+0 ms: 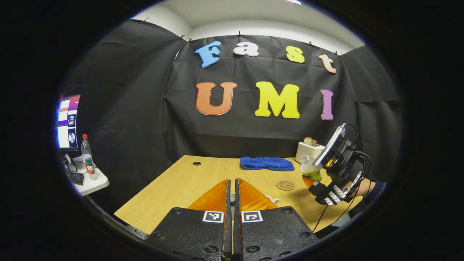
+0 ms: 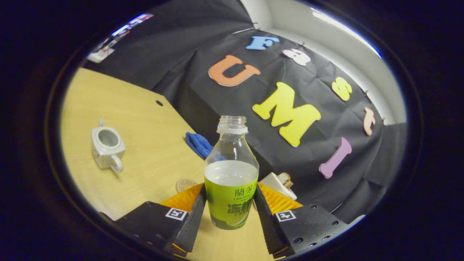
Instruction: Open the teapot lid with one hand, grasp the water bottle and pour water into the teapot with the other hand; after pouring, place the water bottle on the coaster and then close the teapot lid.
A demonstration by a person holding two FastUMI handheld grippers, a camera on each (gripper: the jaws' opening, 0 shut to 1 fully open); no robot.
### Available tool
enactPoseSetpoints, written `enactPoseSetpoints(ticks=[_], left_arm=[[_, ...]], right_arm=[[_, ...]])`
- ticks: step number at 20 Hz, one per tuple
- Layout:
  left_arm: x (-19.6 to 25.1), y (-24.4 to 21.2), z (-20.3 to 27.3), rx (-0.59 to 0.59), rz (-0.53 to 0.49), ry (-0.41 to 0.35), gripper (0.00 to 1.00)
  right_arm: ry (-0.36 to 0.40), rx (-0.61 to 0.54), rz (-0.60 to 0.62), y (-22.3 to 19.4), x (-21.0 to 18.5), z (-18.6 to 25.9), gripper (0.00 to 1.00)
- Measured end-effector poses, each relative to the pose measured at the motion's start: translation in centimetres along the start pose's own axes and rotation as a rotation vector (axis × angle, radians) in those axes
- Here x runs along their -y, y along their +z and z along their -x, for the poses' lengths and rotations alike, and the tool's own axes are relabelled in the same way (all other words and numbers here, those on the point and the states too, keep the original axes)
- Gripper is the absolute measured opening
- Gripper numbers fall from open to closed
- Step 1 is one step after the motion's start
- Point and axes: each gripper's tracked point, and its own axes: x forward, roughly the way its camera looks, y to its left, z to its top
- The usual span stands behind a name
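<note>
Left of the water bottle [image 2: 231, 181], well apart: teapot [image 2: 107, 146], lid off, mouth open. Right gripper [image 2: 230, 203] clamping bottle at label, cap off, half full. Left gripper [image 1: 232, 195] fingers pressed together, what they are holding hidden. Tilting slowly over mouth advisable; coaster [image 2: 185, 185] just beside bottle.

Bare table [image 2: 152, 156] between teapot [image 2: 107, 146] and coaster [image 2: 185, 185].

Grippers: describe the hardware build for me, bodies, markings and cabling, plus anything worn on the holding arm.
Both the left gripper and the right gripper have black bolted bodies, each finger base carrying a square black-and-white marker. In the left gripper view the right gripper trails black cables, and a dark sleeve shows behind it.
</note>
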Motion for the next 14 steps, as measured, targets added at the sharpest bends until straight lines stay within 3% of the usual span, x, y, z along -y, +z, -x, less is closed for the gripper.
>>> enactPoseSetpoints(ticks=[7, 14], left_arm=[[-0.2, -0.5, -0.4, -0.014, 0.001, 0.012, 0.04], [0.1, -1.0, -0.7, -0.024, -0.027, 0.014, 0.04]], right_arm=[[0.106, -0.073, -0.506, -0.3, 1.2, -3.2, 0.75], [0.175, -0.125, -0.598, 0.5, -2.3, -7.7, 0.73]])
